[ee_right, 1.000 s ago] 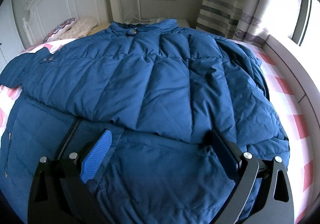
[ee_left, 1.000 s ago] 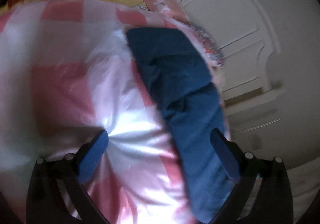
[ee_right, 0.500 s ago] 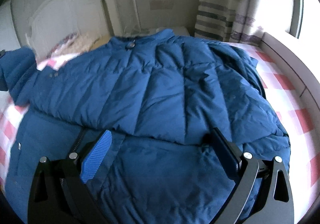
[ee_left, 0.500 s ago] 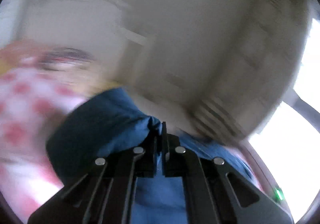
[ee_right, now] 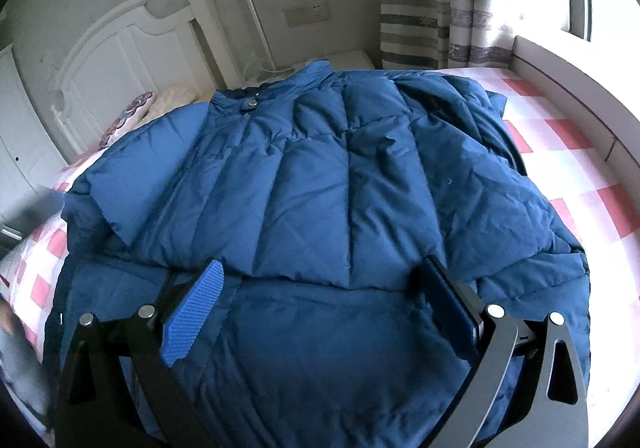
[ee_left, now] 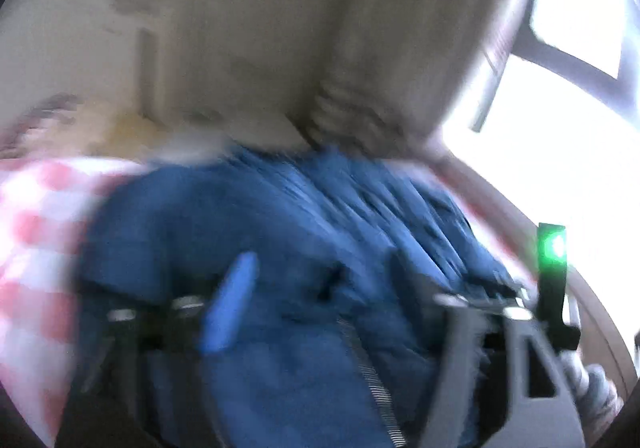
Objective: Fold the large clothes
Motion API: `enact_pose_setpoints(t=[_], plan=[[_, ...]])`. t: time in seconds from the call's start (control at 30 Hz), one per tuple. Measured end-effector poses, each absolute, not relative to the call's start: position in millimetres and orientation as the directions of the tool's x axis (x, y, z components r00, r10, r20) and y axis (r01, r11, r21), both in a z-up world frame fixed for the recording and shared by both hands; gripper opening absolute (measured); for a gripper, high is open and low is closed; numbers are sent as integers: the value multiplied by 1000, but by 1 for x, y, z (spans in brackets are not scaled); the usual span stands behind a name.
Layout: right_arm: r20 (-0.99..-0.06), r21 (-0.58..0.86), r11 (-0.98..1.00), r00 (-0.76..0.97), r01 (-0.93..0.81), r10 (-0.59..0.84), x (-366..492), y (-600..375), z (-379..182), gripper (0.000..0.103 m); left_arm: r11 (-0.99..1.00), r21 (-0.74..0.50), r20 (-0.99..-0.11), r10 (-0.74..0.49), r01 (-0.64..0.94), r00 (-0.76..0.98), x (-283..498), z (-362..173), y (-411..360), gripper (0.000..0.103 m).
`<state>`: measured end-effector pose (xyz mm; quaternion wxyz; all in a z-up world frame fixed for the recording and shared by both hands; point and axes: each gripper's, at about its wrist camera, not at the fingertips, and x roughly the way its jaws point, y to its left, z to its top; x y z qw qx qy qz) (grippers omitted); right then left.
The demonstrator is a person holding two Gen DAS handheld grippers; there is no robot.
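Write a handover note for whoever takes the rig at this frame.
Left gripper: open, holding nothing, over the jacket; its view is blurred.
Right gripper: open, holding nothing, above the near hem.
Jacket: on the checked bed, collar toward the headboard.
Done: left sleeve lies folded across the front.
Left: the side nearer the window looks bunched and unfolded; then probably fold the body.

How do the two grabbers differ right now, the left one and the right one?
The left gripper shows only as a motion blur, while the right gripper is sharp. One pad of the right shows bright ribbed blue, its other pad dark. Both stand open over the blue jacket, holding nothing.
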<state>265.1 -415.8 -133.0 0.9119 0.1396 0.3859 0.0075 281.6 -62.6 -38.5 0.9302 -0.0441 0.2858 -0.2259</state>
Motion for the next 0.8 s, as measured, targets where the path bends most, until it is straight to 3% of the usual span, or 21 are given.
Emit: enact_pose_setpoints(t=[0.03, 0.07, 0.17, 0.23, 0.33, 0.47, 0.6, 0.8], plan=[[-701, 262, 960, 703, 95, 122, 264, -415, -133, 95, 925, -211, -483, -379, 316, 789, 274, -33, -42, 95], [-701, 262, 960, 703, 95, 121, 264, -415, -134, 95, 952, -232, -480, -291, 200, 828, 276, -31, -12, 95], [-704, 252, 963, 701, 95, 115, 264, -414, -134, 95, 943, -330, -560, -175, -25, 810, 288, -54, 52, 93], [-708, 237, 967, 699, 95, 105, 264, -412, -135, 95, 942, -319, -607, -119, -104, 785, 296, -71, 70, 93], [-713, 216, 972, 695, 96, 90, 264, -409, -135, 95, 952, -282, -651, -97, -121, 753, 302, -95, 74, 93], [-717, 178, 979, 695, 101, 58, 263, -403, -134, 95, 991, -123, -701, -43, -60, 712, 310, -115, 44, 93], [-717, 98, 991, 697, 88, 10, 263, -390, -133, 95, 987, -148, -709, -63, -61, 702, 310, -120, 52, 94], [-684, -218, 976, 716, -14, -143, 261, -331, -129, 90, 976, -201, -758, -97, -89, 645, 319, -131, 60, 94]])
